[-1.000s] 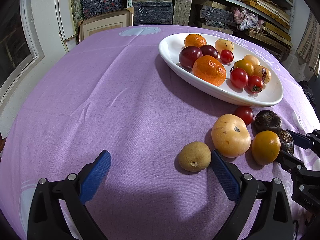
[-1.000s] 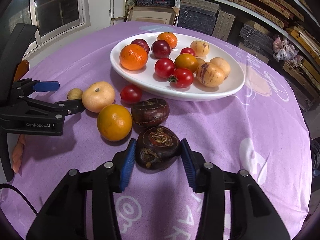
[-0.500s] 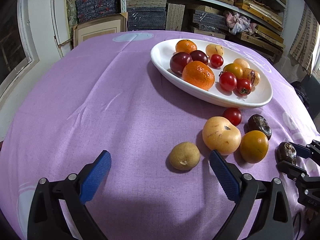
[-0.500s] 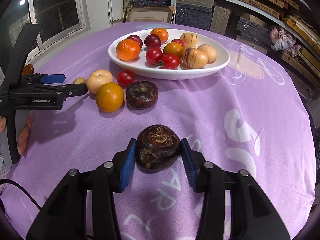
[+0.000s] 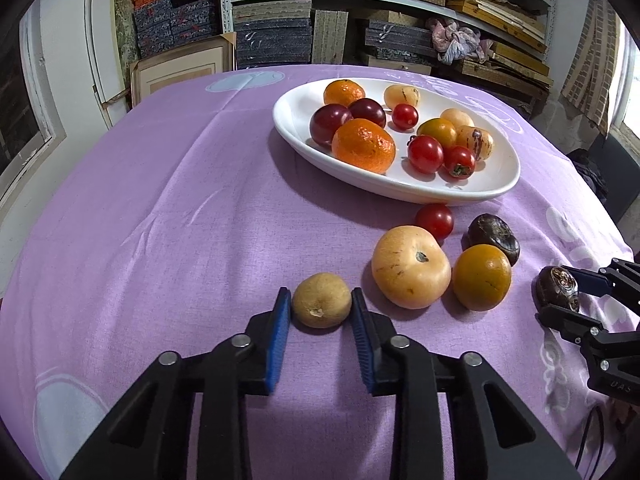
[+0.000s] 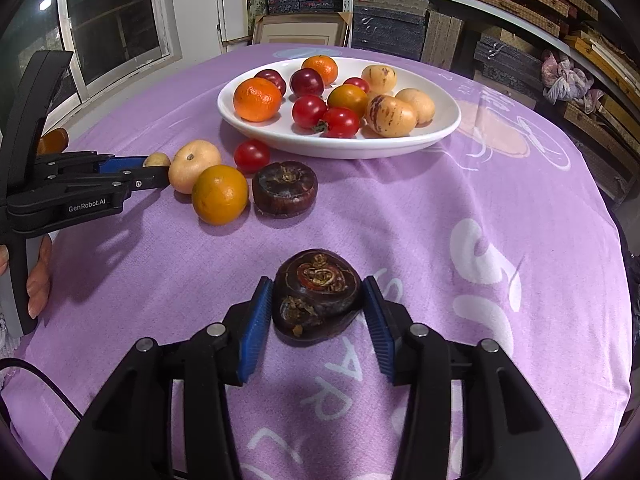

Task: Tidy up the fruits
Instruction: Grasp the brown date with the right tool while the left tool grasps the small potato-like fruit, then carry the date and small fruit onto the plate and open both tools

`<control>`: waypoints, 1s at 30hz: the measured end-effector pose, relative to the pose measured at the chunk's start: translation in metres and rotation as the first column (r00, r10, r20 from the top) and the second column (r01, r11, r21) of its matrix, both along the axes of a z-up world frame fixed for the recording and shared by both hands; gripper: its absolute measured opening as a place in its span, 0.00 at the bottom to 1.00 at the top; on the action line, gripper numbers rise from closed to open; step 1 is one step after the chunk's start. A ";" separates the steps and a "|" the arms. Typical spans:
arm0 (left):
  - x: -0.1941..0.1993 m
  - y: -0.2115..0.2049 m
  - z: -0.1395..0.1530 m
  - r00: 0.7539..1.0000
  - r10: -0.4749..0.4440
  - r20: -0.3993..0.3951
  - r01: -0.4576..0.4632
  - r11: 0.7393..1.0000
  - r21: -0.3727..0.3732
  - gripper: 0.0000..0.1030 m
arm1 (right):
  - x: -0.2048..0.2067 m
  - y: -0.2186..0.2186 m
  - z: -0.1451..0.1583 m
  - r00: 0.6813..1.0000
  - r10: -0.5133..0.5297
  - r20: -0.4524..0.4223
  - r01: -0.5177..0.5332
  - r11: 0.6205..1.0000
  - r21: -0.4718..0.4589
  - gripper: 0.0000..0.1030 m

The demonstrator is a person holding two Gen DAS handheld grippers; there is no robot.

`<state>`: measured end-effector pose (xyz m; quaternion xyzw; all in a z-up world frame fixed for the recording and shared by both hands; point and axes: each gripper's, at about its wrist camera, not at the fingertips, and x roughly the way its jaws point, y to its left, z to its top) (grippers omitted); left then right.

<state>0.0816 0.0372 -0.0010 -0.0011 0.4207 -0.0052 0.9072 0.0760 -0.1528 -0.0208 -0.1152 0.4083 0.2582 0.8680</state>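
Bright, soft shadows, fisheye-warped dark corners, sharp

Both grippers are black plastic with ribbed blue pads (image 5: 279, 340), silver screws and white "GenRobot.AI" lettering (image 6: 86, 205).

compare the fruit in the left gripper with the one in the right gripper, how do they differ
The small tan fruit in the left gripper is pale, smooth and round; the dark brown fruit in the right gripper is larger, flatter and rough, with curled markings on top. The jaws stand narrower around the tan one. Both sit between blue pads, near the purple cloth, outside the white dish.
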 end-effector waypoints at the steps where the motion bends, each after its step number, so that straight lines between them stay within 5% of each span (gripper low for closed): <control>1: 0.000 -0.001 0.000 1.000 -0.009 0.000 0.009 1.000 -0.003 0.28 | 0.000 0.000 0.000 1.000 0.000 0.000 0.000 1.000 0.001 0.45; 17: -0.003 -0.013 -0.003 0.999 -0.041 0.006 0.041 0.999 0.017 0.28 | 0.000 0.001 0.000 1.000 -0.005 0.001 0.005 1.000 0.003 0.43; 23: -0.008 -0.011 0.007 0.999 -0.028 0.047 0.027 0.999 0.016 0.28 | 0.002 -0.004 0.004 0.999 -0.033 0.007 0.032 0.999 0.029 0.43; 30: -0.012 -0.018 0.027 0.990 -0.002 0.138 -0.012 0.995 0.099 0.28 | -0.004 -0.017 0.037 0.993 -0.068 0.093 0.061 0.995 0.079 0.43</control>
